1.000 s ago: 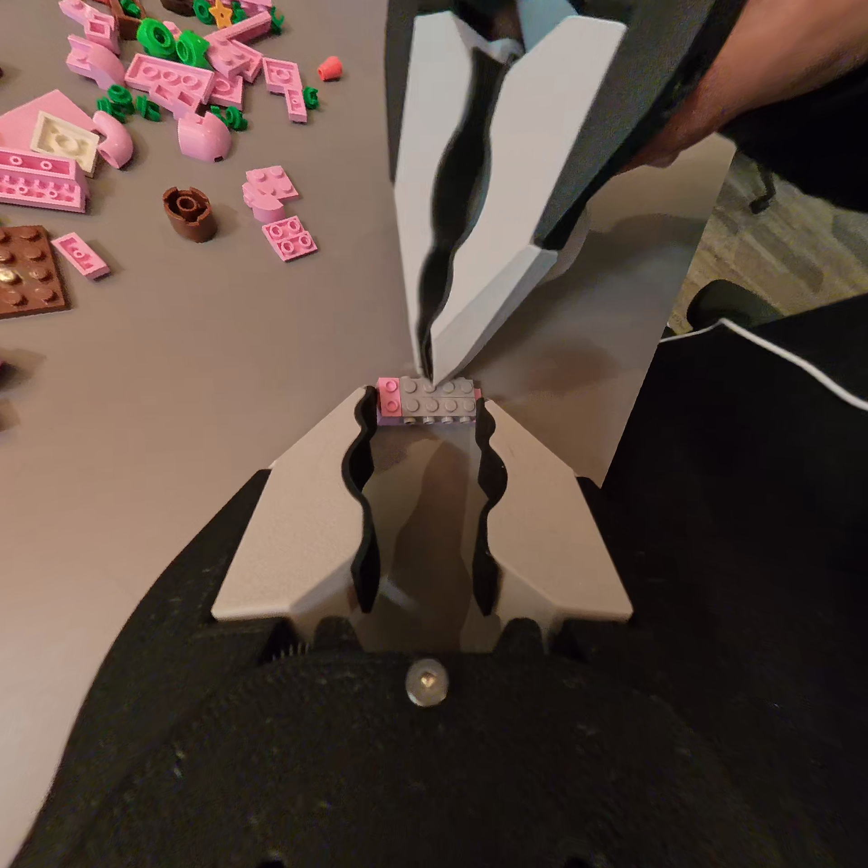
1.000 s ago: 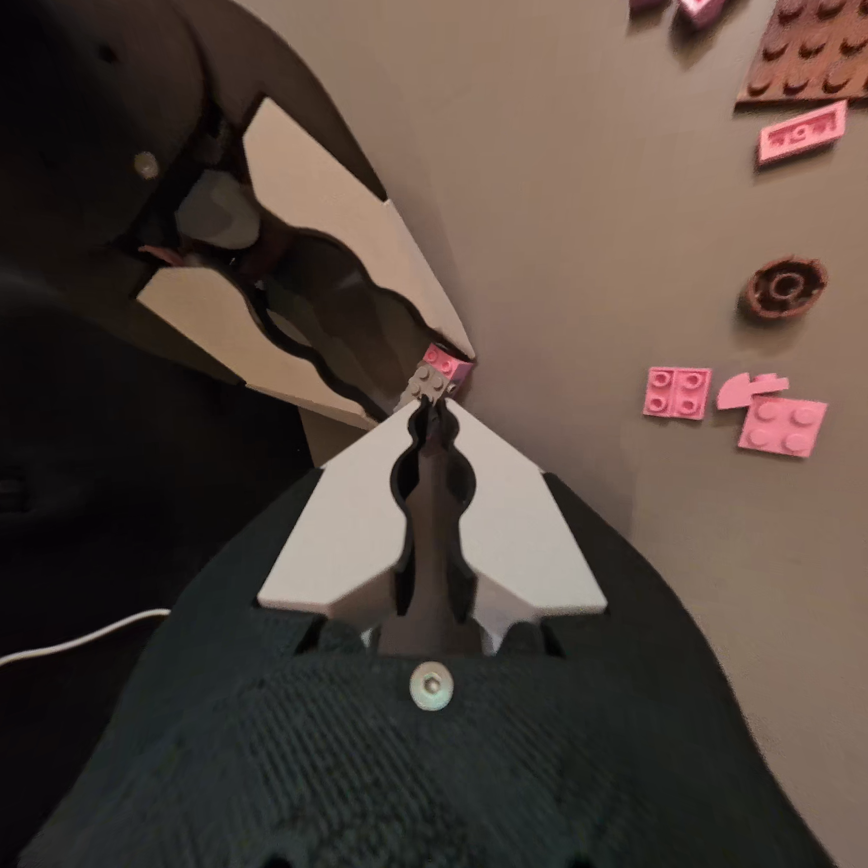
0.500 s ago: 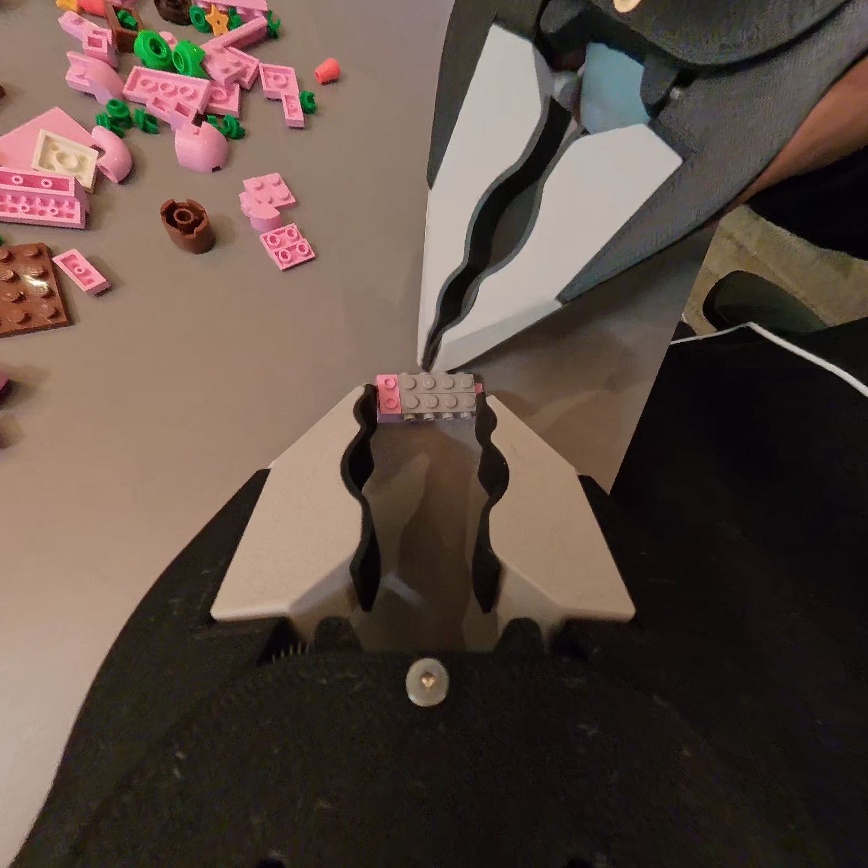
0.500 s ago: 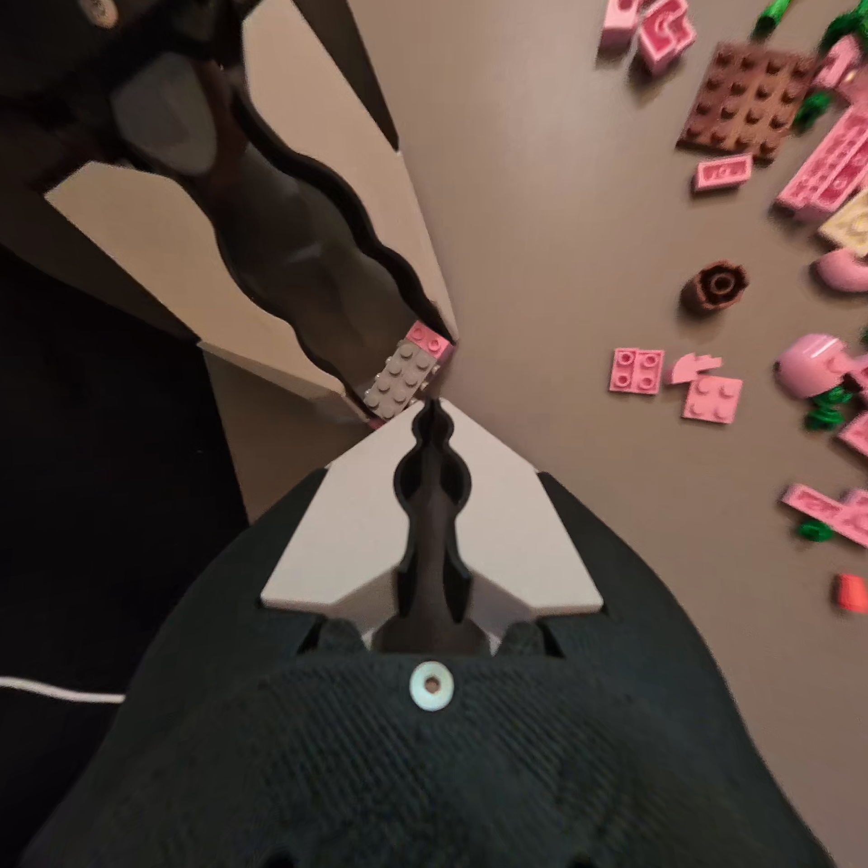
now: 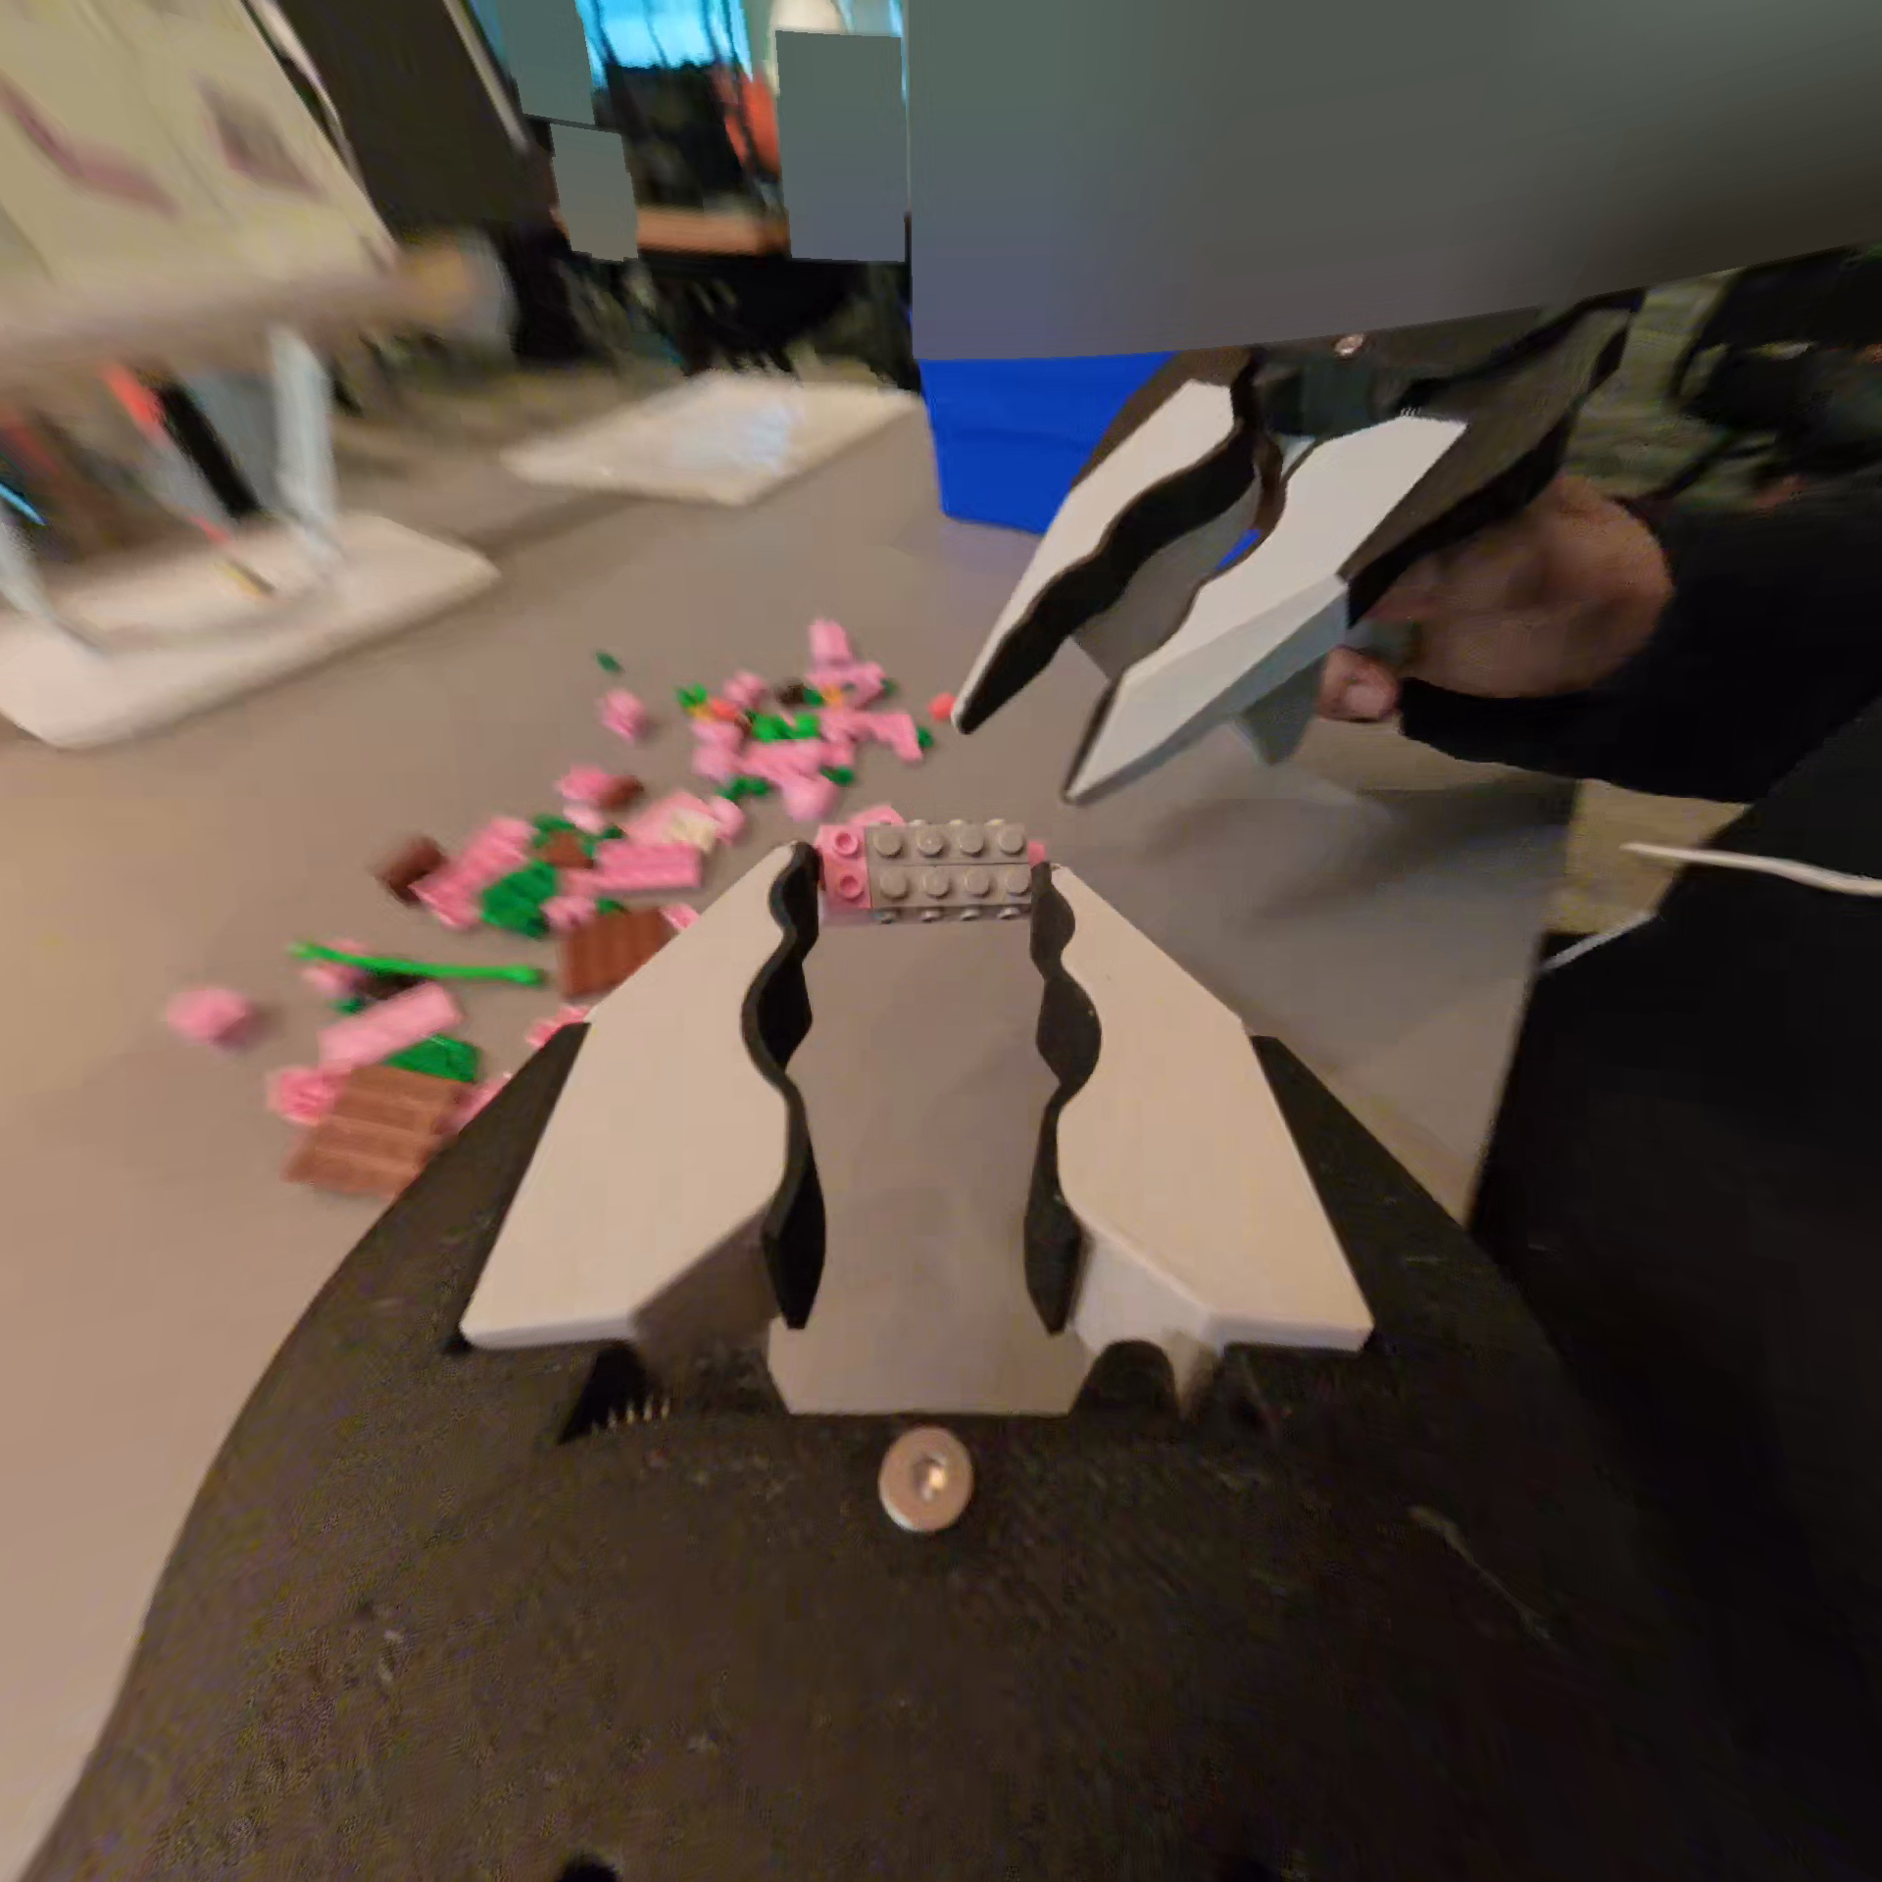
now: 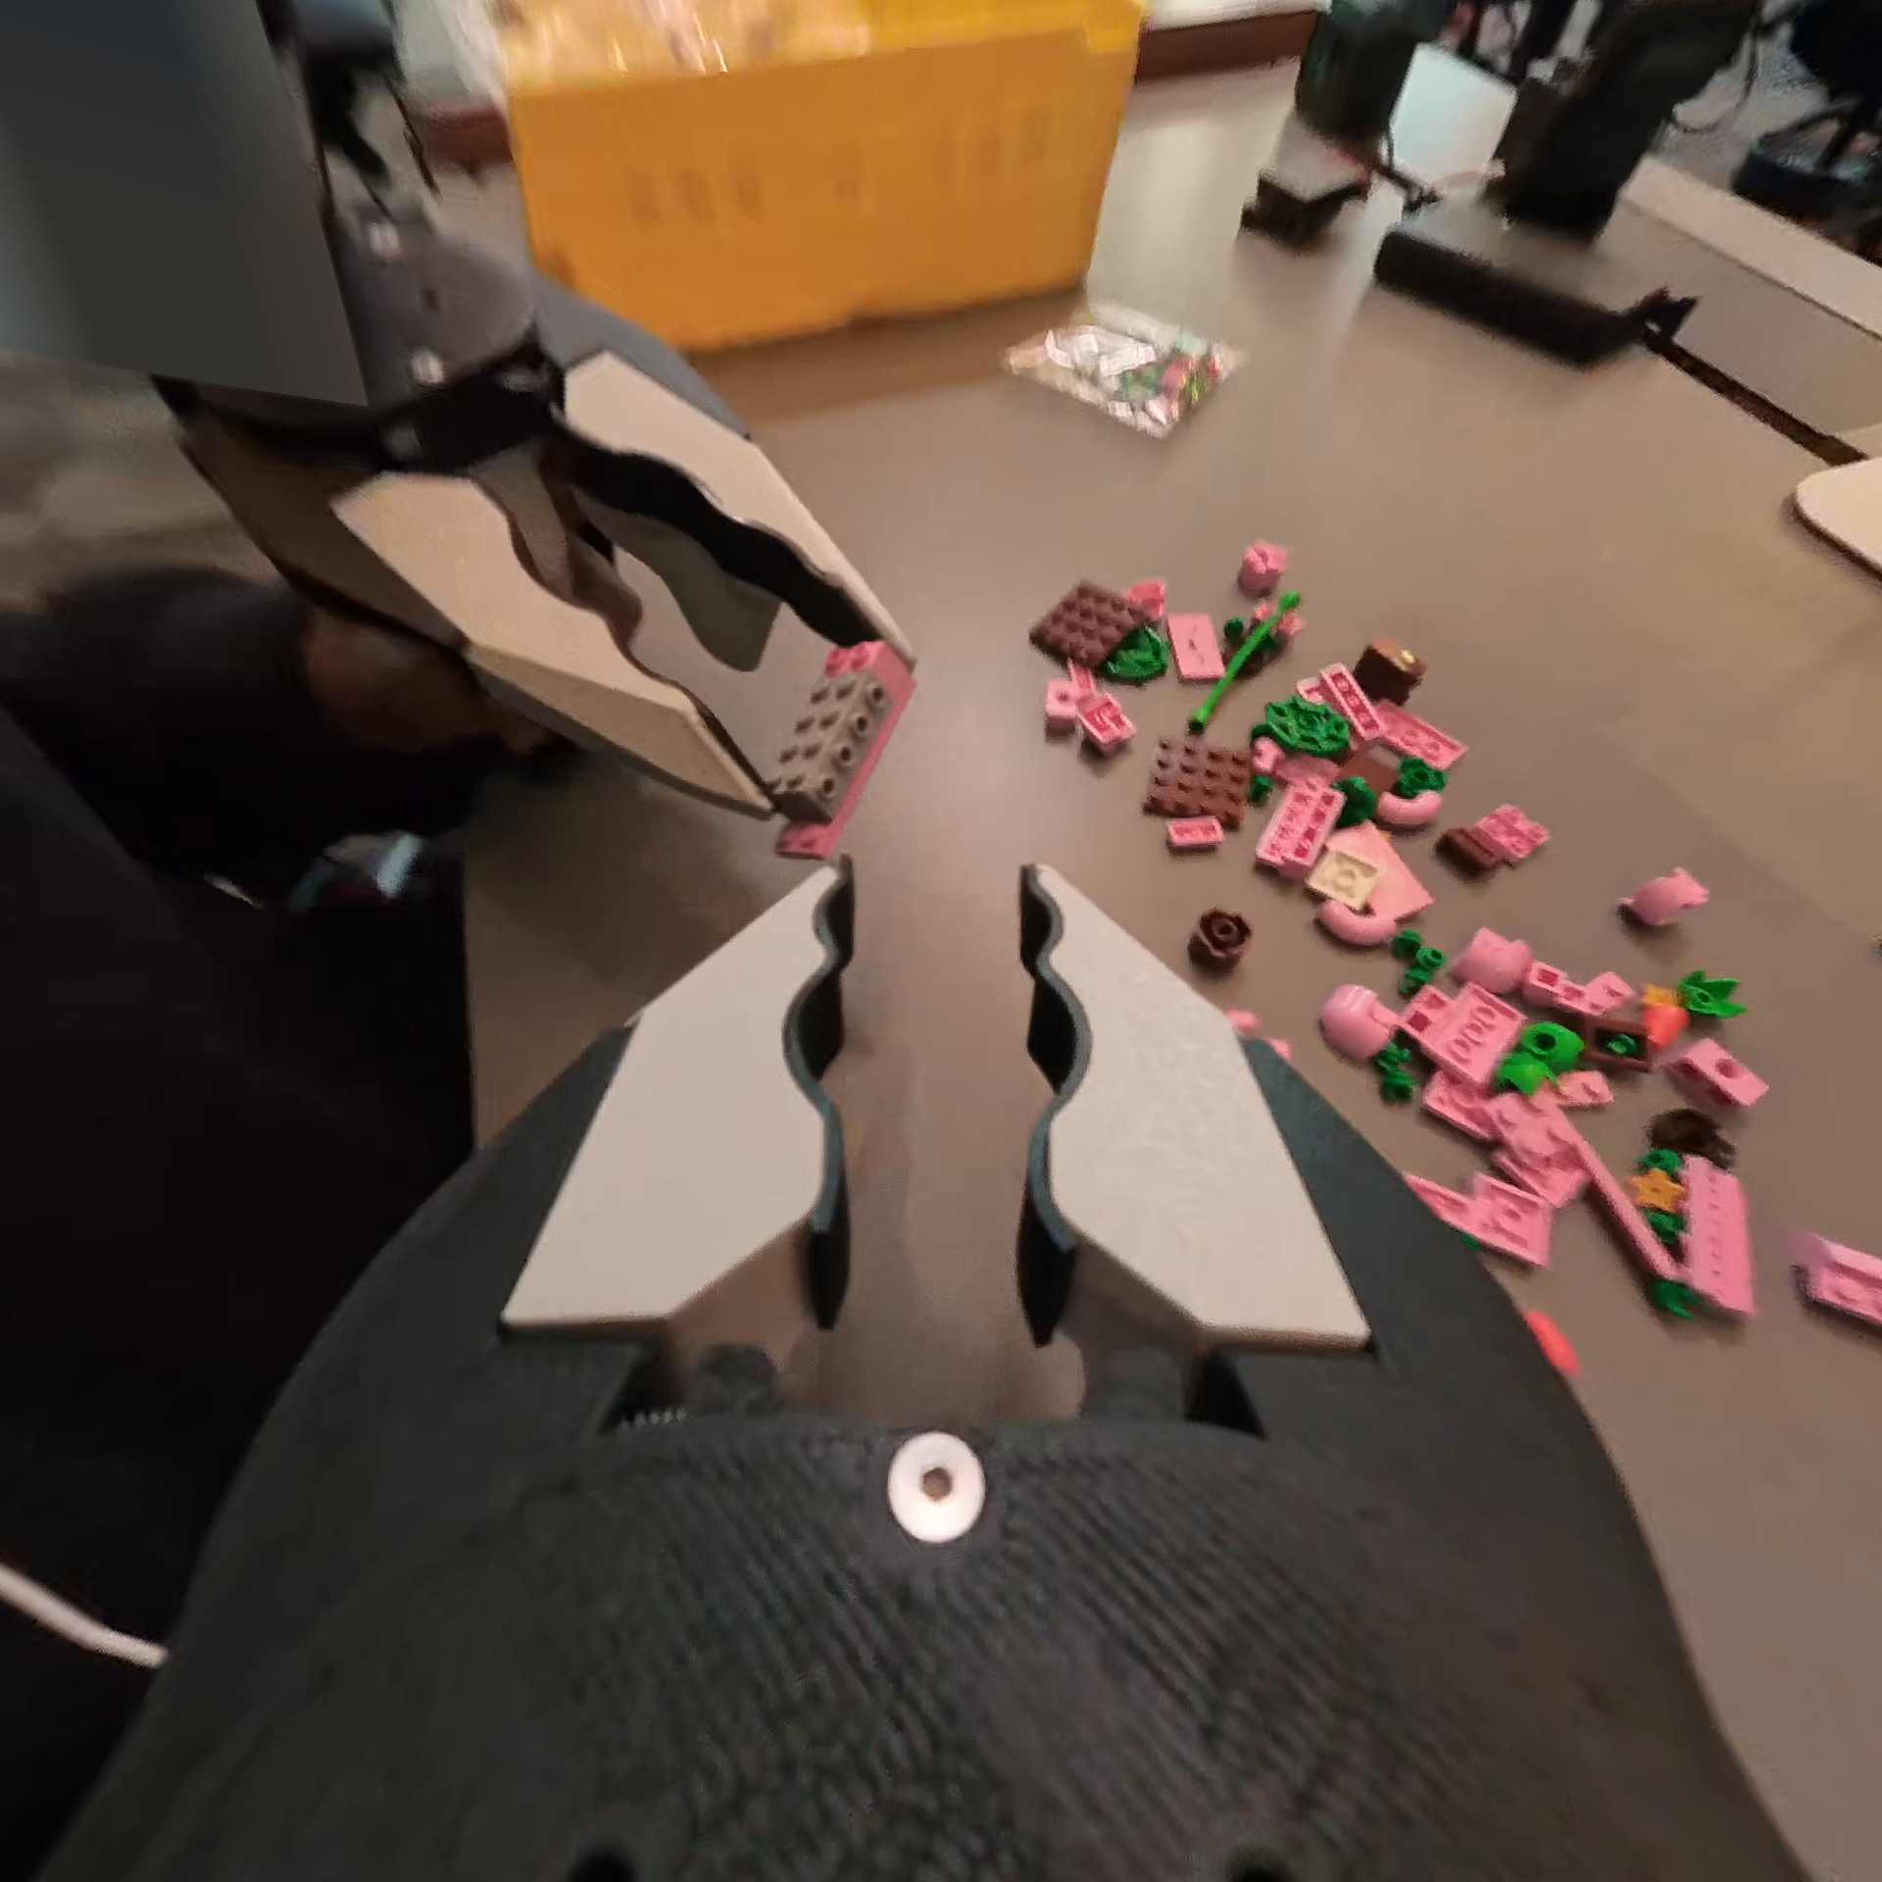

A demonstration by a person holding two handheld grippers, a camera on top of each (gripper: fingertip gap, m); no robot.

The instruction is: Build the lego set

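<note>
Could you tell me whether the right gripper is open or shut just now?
Open. The right gripper shows a clear gap between its fingertips with bare table visible through it, and nothing is held.

dim warm indoor light, soft shadows, motion blur on bg + loose bricks (image 5: 631, 866), fisheye-warped edges

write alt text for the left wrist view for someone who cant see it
The left gripper clamps a small grey and pink lego assembly between its fingertips, studs facing the camera, above a grey table. The open, empty right gripper, held in a hand, hovers just beyond it; blurred loose pink, green and brown lego pieces lie scattered to the left.
</note>
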